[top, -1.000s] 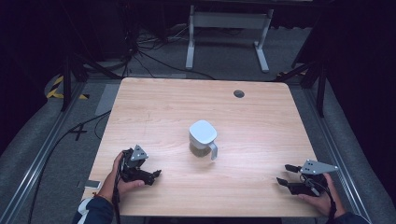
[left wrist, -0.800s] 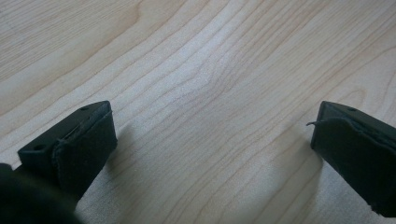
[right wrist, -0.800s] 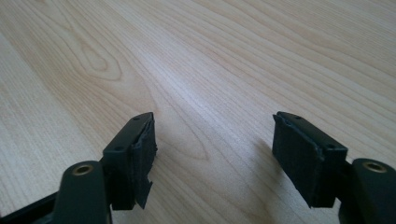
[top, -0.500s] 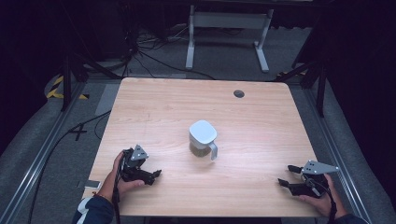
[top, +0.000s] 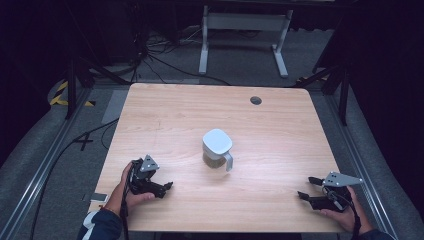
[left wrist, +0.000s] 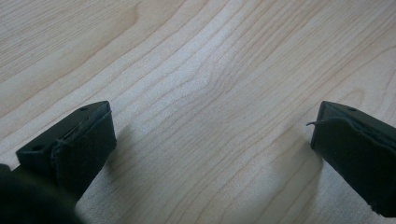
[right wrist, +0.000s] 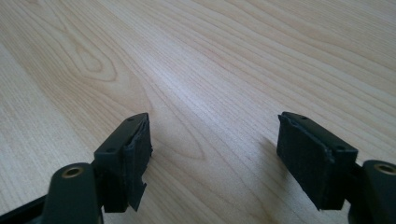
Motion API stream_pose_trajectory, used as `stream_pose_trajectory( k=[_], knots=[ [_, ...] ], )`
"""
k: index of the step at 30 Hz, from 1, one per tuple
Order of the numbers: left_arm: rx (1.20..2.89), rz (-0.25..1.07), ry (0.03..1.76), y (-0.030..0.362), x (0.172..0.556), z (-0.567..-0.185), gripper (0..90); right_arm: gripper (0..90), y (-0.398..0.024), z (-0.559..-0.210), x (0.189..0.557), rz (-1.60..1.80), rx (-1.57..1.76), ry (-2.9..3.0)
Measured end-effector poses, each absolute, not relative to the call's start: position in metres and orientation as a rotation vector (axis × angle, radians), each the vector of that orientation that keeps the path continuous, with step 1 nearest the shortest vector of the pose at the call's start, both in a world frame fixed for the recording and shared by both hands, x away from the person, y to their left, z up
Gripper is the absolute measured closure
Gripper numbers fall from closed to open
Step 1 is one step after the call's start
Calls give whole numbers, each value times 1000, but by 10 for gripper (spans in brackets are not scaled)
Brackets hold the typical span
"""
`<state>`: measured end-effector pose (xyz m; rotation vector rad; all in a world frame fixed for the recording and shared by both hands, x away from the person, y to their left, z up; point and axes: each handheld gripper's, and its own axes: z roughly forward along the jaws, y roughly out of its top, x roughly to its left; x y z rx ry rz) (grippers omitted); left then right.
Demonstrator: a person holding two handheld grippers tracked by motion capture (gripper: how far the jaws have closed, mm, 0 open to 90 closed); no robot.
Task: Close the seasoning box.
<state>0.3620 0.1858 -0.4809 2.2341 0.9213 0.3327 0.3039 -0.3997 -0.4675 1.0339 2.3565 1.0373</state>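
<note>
A mug [top: 217, 149] with a white lid and a handle stands at the middle of the wooden table [top: 165, 115]. My left gripper [top: 166, 189] rests near the front left edge, a hand's width left of the mug, and points right. Its jaws stand wide open over bare wood in the left gripper view [left wrist: 210, 140]. My right gripper [top: 306, 187] rests near the front right corner and points left toward the mug. Its jaws have just been opening and stand open with nothing between them in the right gripper view [right wrist: 215, 149].
A dark round hole [top: 256, 100] sits near the table's far edge. Beyond the table stand a white metal frame [top: 245, 30] and loose cables [top: 150, 55] on the floor. A small flat object [top: 97, 197] lies at the table's front left edge.
The right gripper's jaws have spread a little wider. Both hands and the mug have stayed where they were.
</note>
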Motion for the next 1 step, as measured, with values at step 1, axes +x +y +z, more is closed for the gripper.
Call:
stream_pose_trajectory(
  k=[1],
  knots=[
    [2235,331,922,186,362,-481,1,262,-400,-468,304,1037,1034,2356]
  ],
)
